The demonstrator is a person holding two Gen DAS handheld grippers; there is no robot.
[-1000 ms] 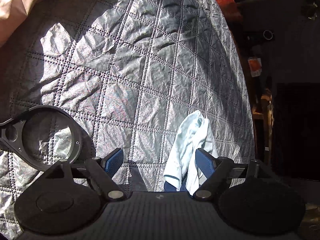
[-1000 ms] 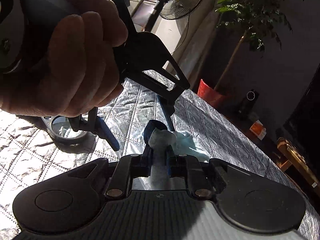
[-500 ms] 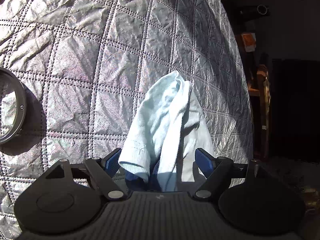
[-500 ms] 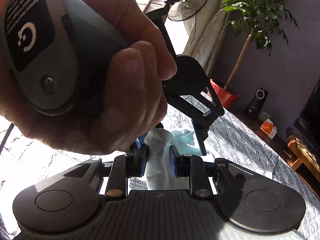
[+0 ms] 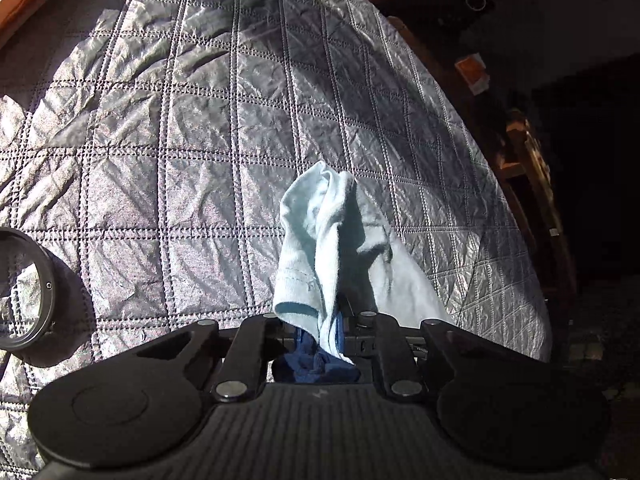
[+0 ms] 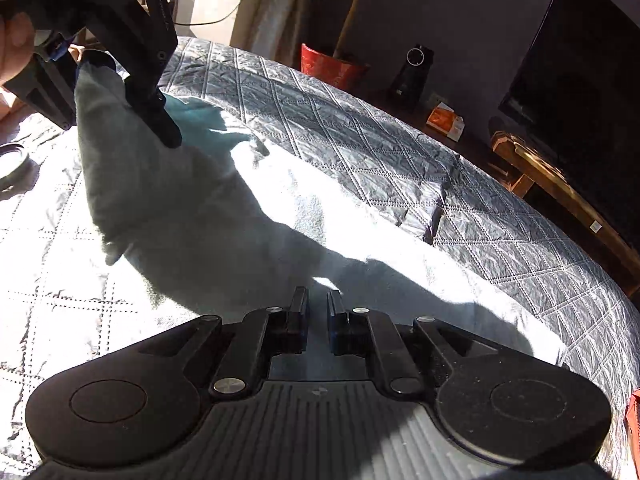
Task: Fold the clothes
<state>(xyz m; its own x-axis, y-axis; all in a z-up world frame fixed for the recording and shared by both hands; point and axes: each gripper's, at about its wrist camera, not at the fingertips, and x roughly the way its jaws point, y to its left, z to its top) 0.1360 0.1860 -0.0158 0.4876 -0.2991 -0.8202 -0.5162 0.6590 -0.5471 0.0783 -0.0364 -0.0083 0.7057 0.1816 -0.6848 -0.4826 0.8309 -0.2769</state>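
A pale blue garment (image 5: 332, 240) bunches up in front of my left gripper (image 5: 340, 322). Its jaws are closing and the pads press on the cloth, with a dark blue part below them. In the right wrist view the garment (image 6: 248, 216) stretches from the left gripper's finger (image 6: 160, 120) at the top left down across the quilt to my right gripper (image 6: 318, 308). The right jaws are closing to a narrow gap, with a thin layer of the garment between the pads. A person's hand (image 6: 12, 36) holds the left gripper.
A grey quilted bedspread (image 5: 180, 120) covers the surface. A round black-rimmed lens (image 5: 24, 292) lies at its left. Past the bed's far edge are a red pot (image 6: 332, 66), an orange box (image 6: 444, 118), a wooden stand (image 6: 560, 184) and a dark screen (image 6: 580, 92).
The left jaws have gone from wide open to shut on the garment. The right gripper has drawn away from the left one, and the garment is now spread out between them.
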